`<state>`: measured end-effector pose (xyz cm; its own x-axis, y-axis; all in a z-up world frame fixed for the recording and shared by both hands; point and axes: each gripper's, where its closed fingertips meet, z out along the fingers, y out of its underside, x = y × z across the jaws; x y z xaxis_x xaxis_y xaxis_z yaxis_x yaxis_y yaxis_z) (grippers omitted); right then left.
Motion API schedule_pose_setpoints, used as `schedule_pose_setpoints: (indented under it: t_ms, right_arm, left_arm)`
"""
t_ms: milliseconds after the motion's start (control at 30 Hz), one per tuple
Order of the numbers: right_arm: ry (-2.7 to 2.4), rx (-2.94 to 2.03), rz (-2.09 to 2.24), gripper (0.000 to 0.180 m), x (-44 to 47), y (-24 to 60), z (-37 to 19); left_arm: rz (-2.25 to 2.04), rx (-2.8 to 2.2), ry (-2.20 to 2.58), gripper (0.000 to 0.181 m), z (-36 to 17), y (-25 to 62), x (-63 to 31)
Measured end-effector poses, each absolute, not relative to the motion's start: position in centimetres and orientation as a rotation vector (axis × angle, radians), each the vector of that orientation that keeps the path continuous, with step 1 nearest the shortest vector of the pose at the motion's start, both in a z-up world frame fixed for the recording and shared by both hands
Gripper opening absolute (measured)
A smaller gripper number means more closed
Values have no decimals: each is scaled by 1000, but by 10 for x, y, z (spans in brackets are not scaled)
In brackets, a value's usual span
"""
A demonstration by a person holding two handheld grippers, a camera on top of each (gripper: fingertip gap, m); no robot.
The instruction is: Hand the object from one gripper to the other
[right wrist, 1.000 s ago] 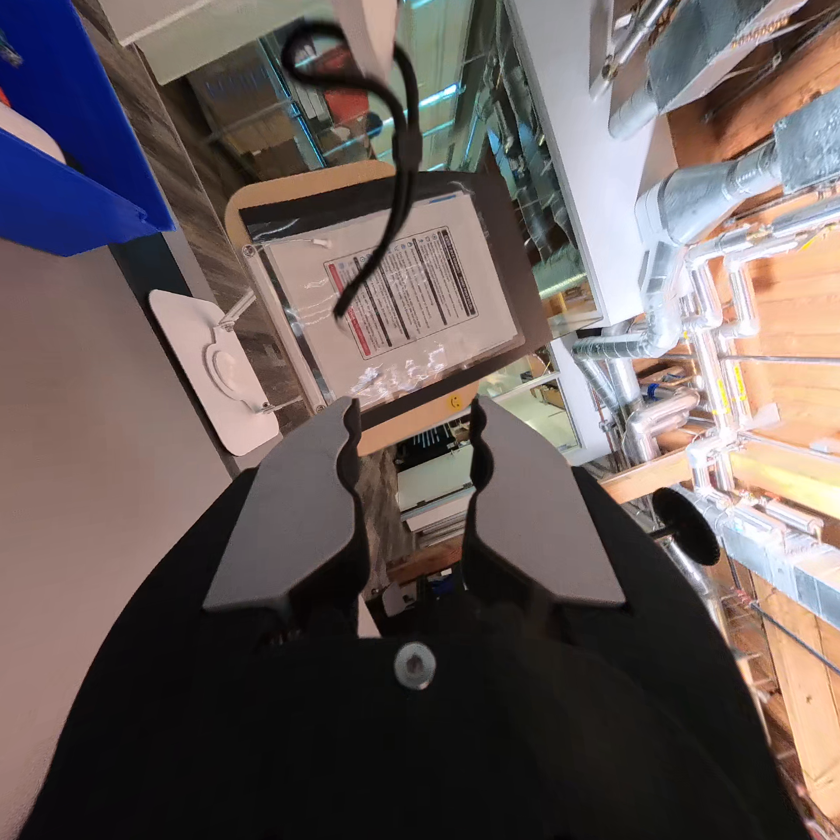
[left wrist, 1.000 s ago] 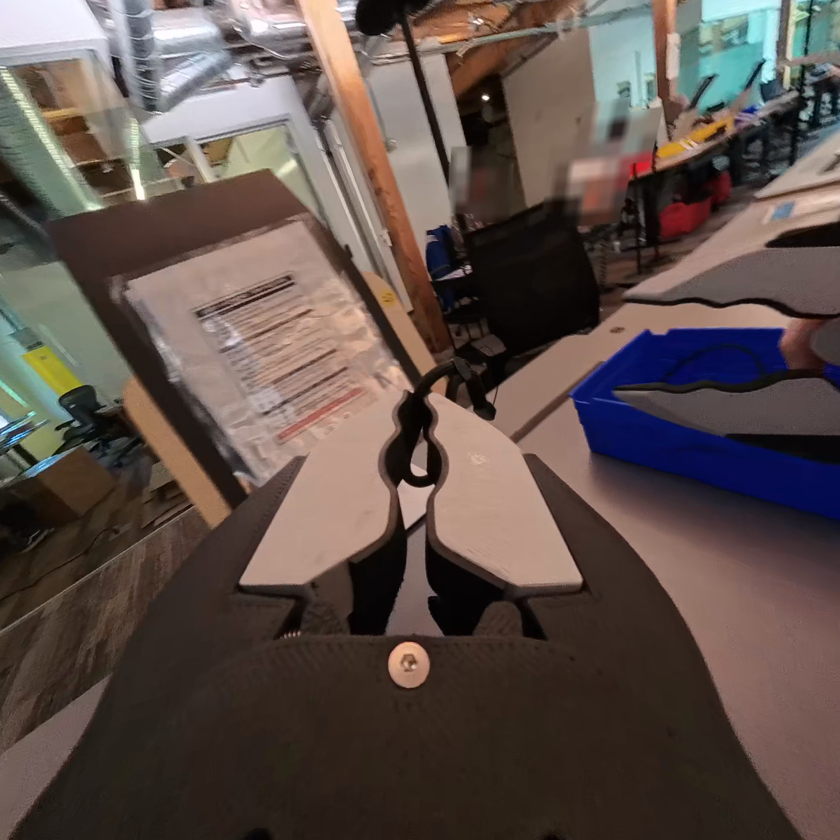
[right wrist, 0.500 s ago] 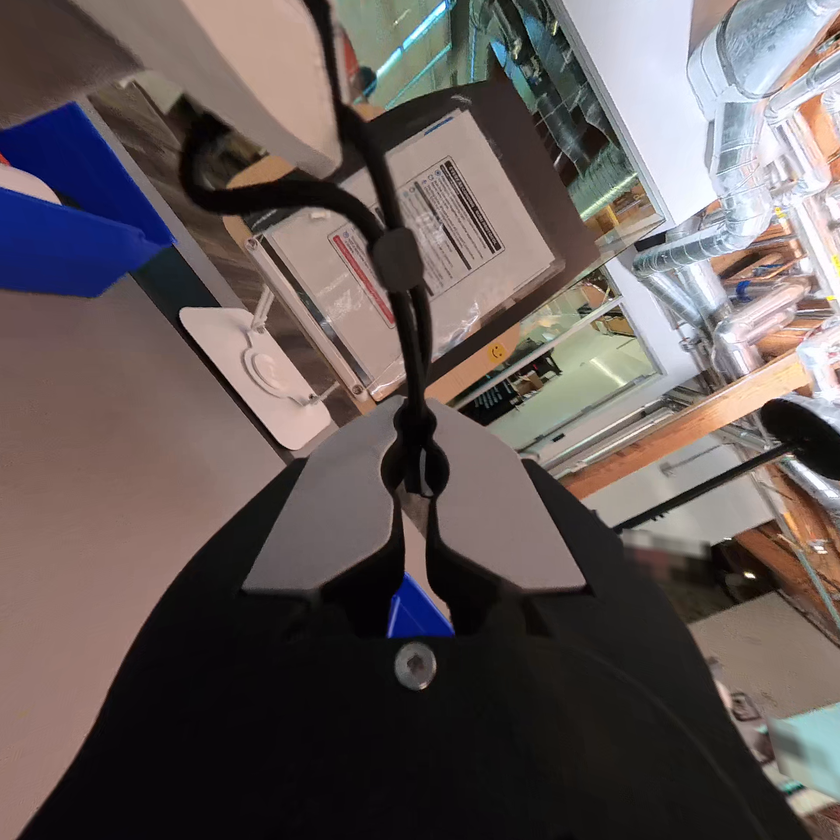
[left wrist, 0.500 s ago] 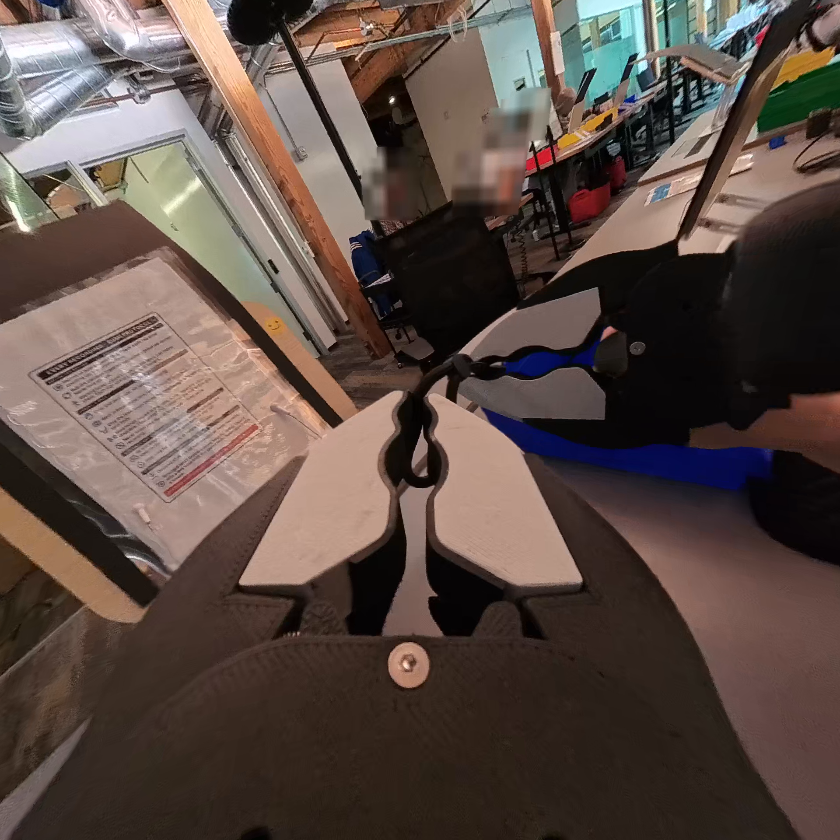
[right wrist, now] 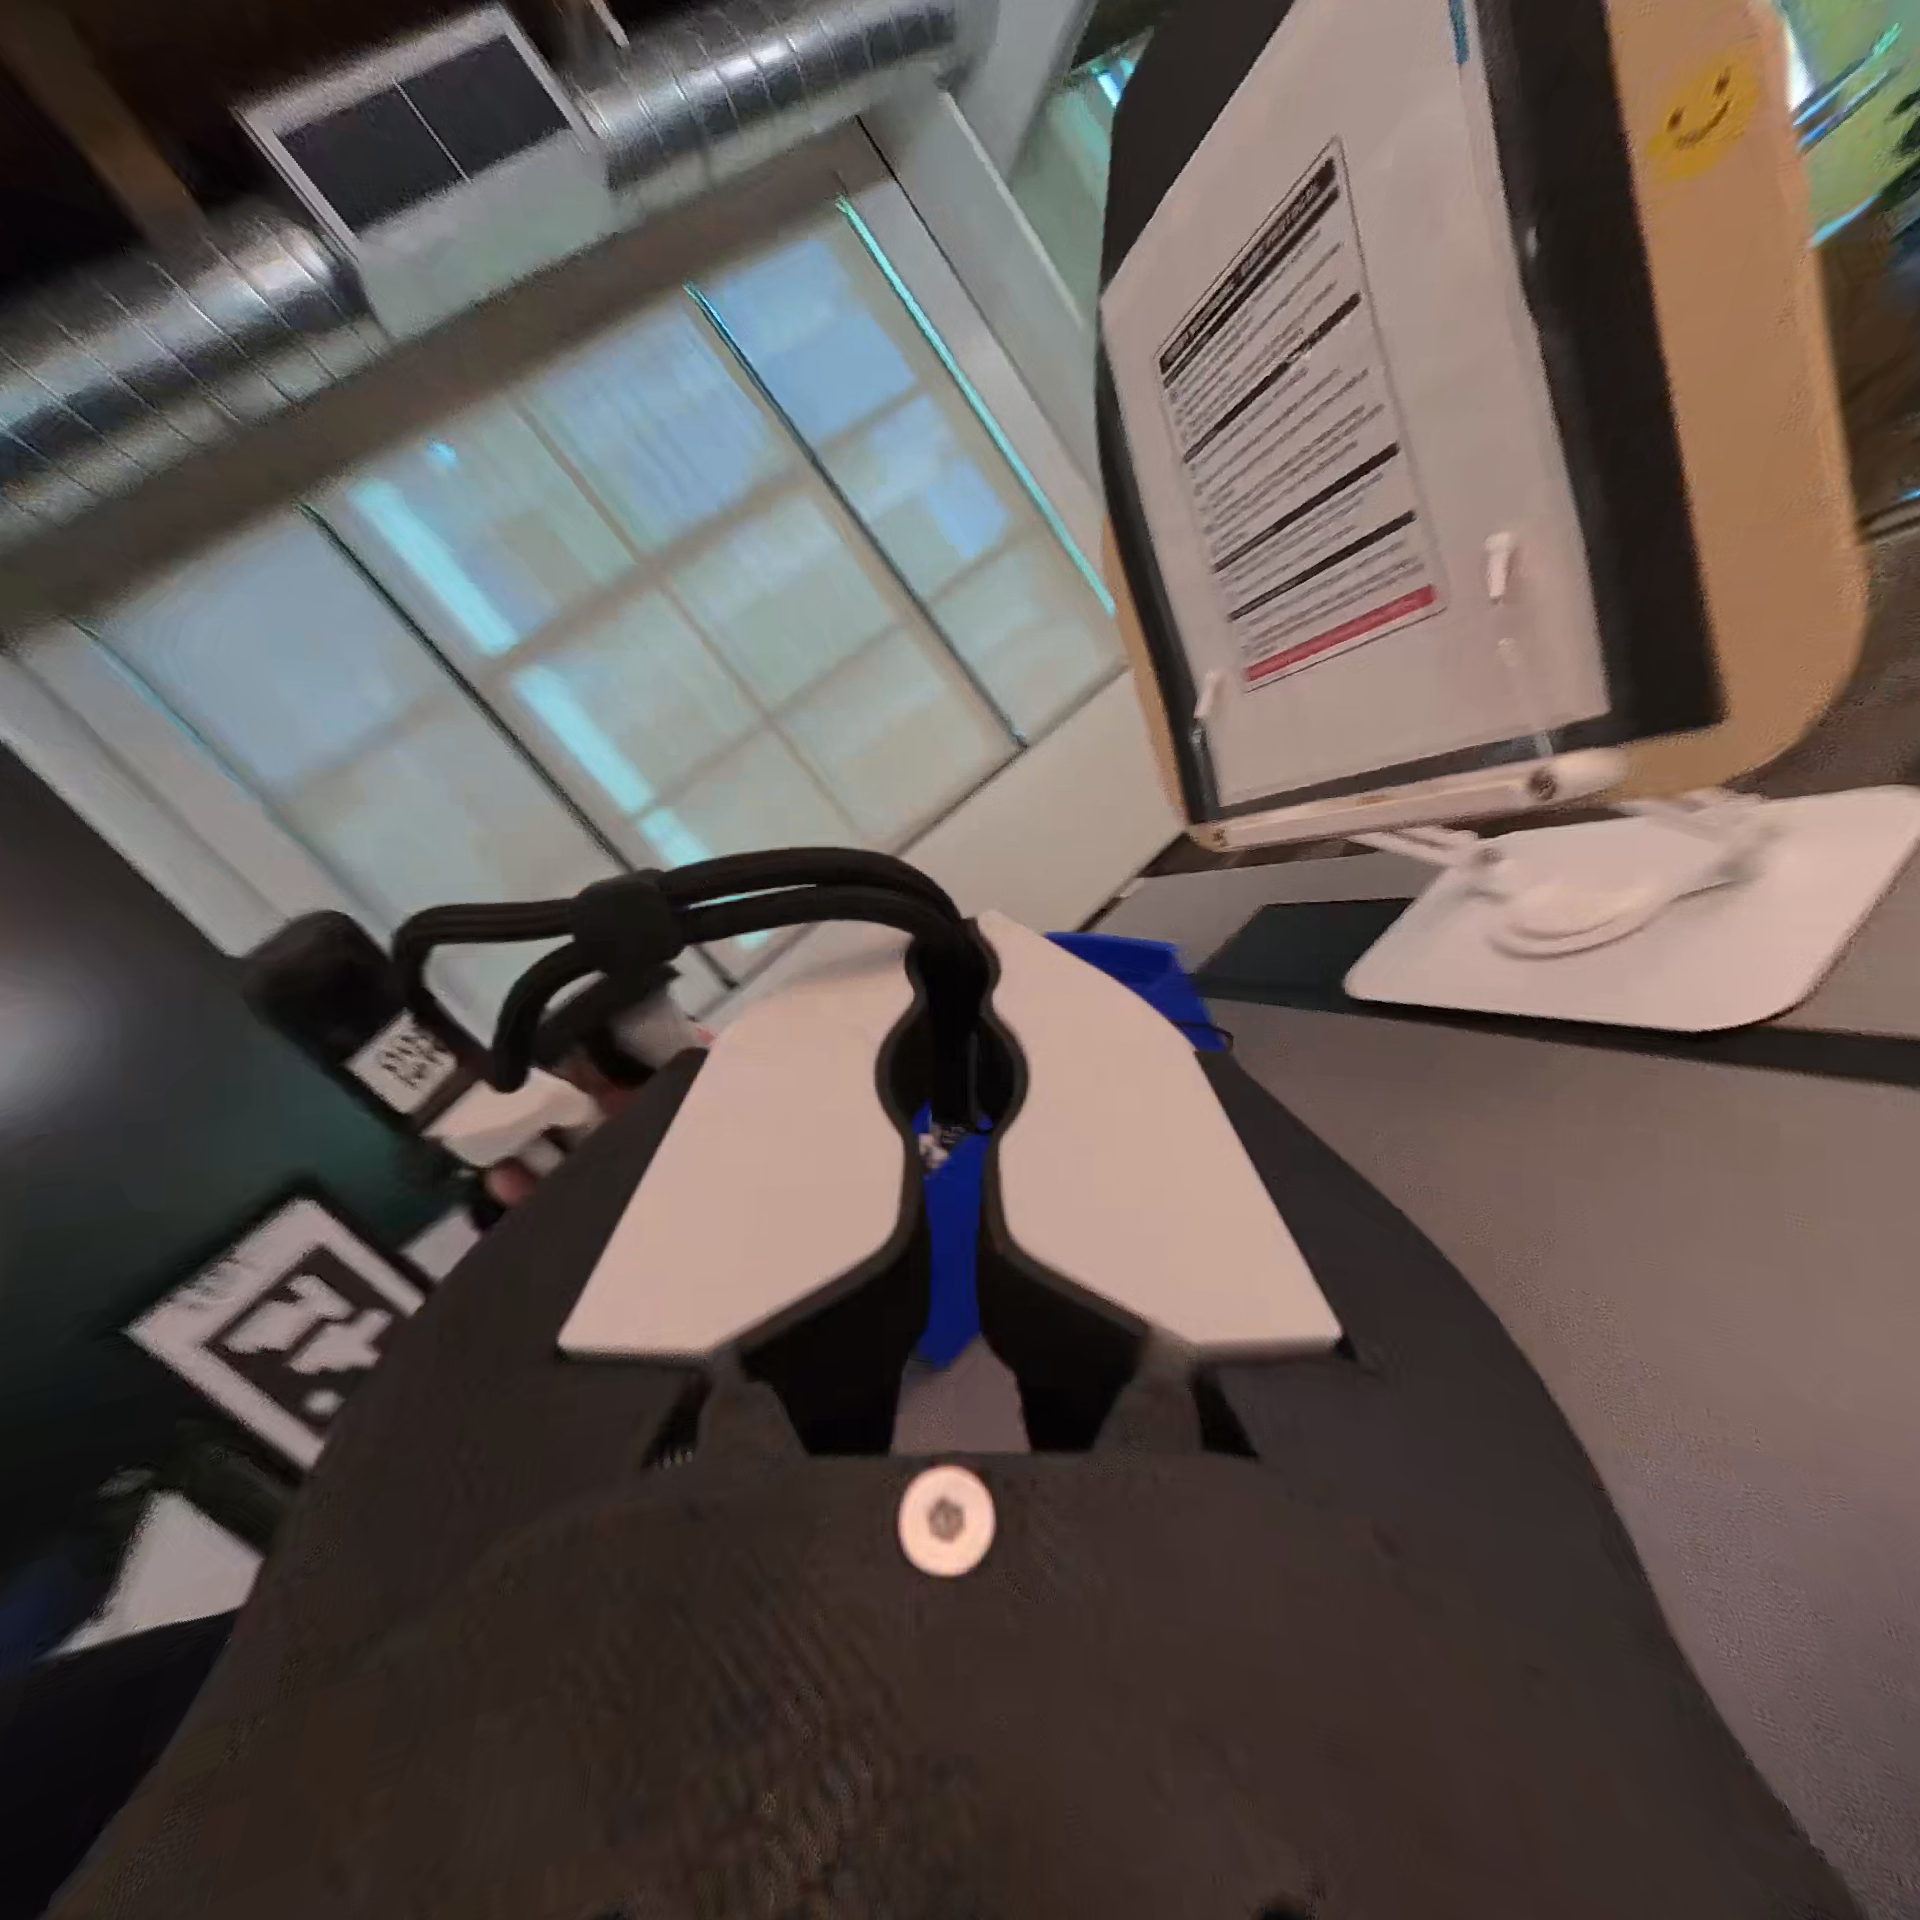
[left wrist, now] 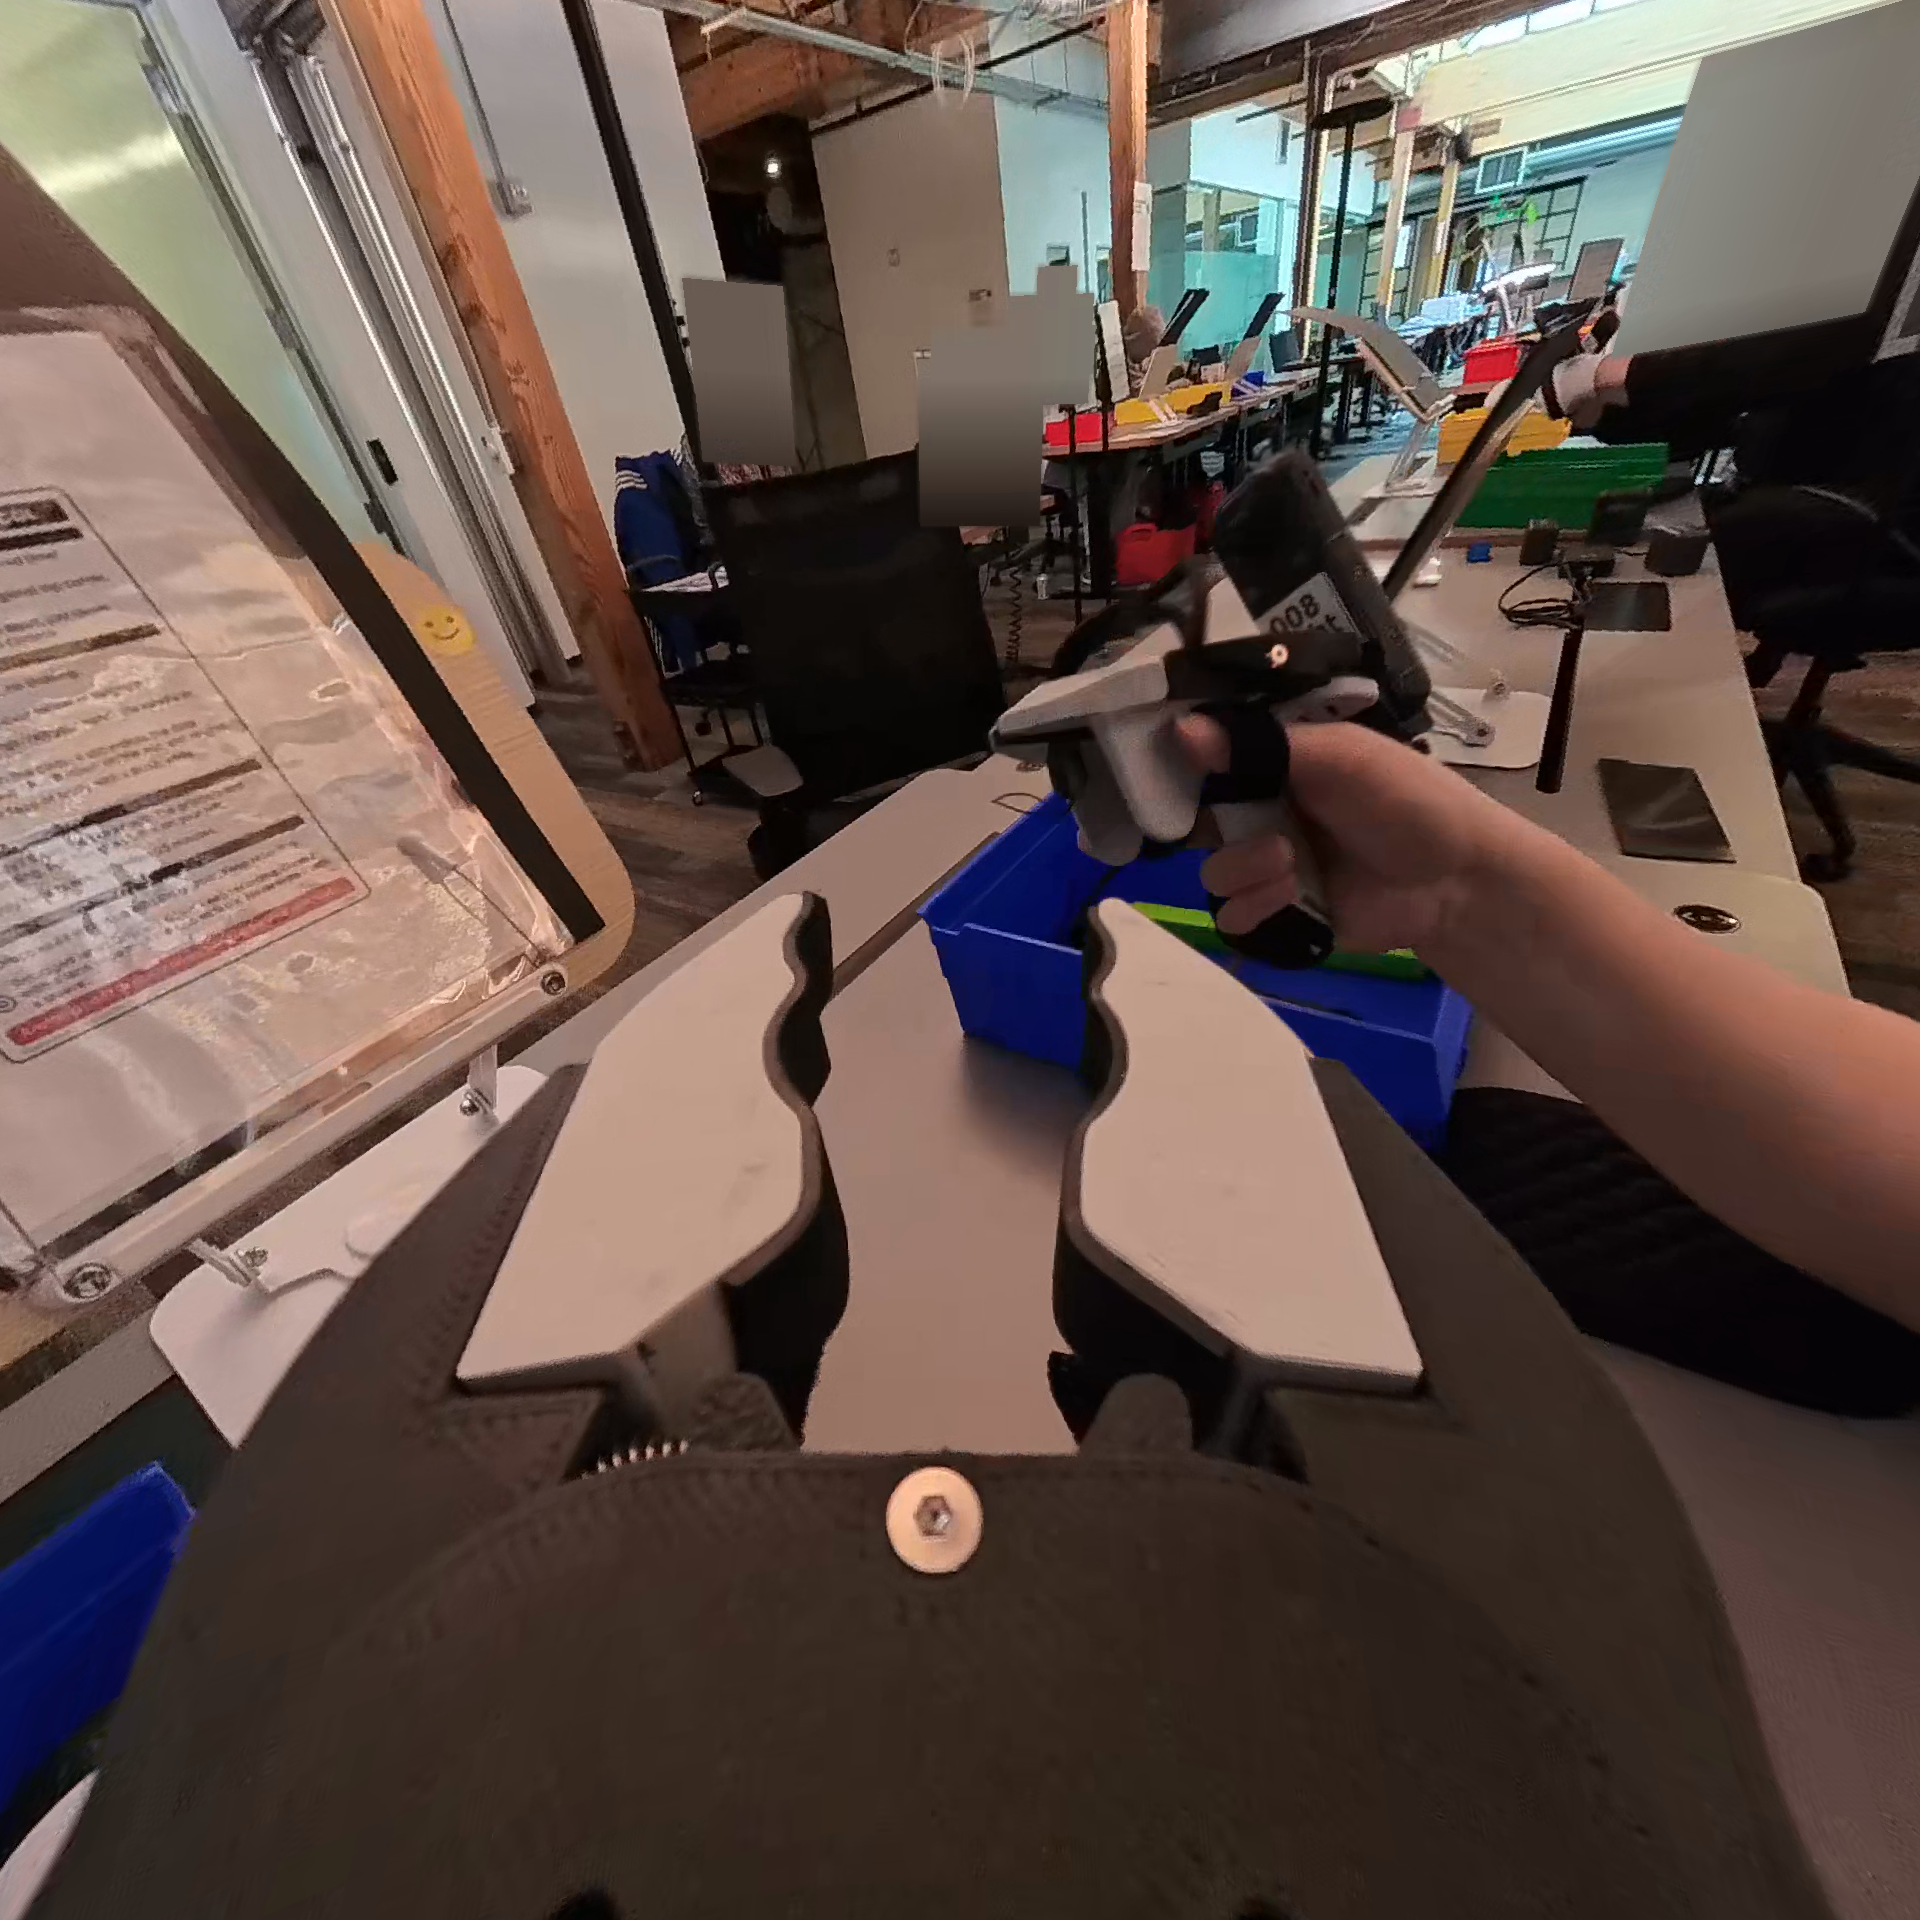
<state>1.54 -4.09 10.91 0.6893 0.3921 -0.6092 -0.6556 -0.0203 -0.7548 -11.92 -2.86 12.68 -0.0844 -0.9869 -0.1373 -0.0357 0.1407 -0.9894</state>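
**Cord bundle gripped by the right tongs, left tongs spread and empty**

Blur smears most of the right wrist view, so the windows and ducting at the upper left of that frame are soft. The right gripper (right wrist: 951,1023) has its two fingers drawn close and clamped on one black cord bundle (right wrist: 727,909). The gripped end runs down between the fingertips and is partly hidden in the notch there. From the grip the bundle arches up and runs leftward toward the middle left of the frame, its long axis roughly level, with a dark collar partway along and two loops at the far left end. Where the loops end is hard to tell against the dark background.

In the left wrist view the left gripper (left wrist: 951,935) has its two fingers spread wide with nothing between them; bare grey table (left wrist: 935,1195) shows through the gap. At the centre right of that frame a hand (left wrist: 1340,831) holds the handle of the other gripper, seen side-on; the cord bundle cannot be made out there. Behind it sits one blue bin (left wrist: 1013,971), its contents mostly covered by the hand and forearm, with a strip of green showing. A second blue bin corner (left wrist: 73,1590) is cut off at the lower left. One framed notice on a stand (left wrist: 208,790) fills the left side, cropped by the frame edge.
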Motion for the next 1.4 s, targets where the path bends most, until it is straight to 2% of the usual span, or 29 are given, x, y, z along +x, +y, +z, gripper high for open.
schedule_pose_setpoints:
  t_ms: [33,267,467,833,1000,1033,1267,1367,1400]
  right_arm:
    - [250,-1340,896,3,15,-41,108]
    - [79,-1463,1012,5,-34,-32,98]
    - [-217,-1706,1014,3,-97,-36,74]
    - [-563,-1956,538,3,-136,-38,40]
    - [-722,-1986,294,2,-143,-41,31]
    - [-730,-1989,246,3,-142,-40,31]
    - [-737,-1875,207,15,-151,-37,49]
    - [-832,-1839,127,11,-155,-41,49]
    - [-864,-1808,101,8,-157,-42,51]
  left_arm:
    - [-1141,-1104,1368,44,124,-27,-118]
    - [-1121,-1127,1425,39,105,-27,-105]
    - [-1337,-1170,1440,35,107,-34,-107]
    - [-1756,-1485,1704,40,71,-67,-109]
    - [-1704,-1441,1759,35,63,-71,-104]
    - [-1707,-1415,1774,26,65,-73,-105]
    - [-1688,-1287,1760,24,81,-70,-111]
    - [-1790,-1280,1782,22,84,-73,-117]
    - [-1840,-1275,1779,16,86,-73,-120]
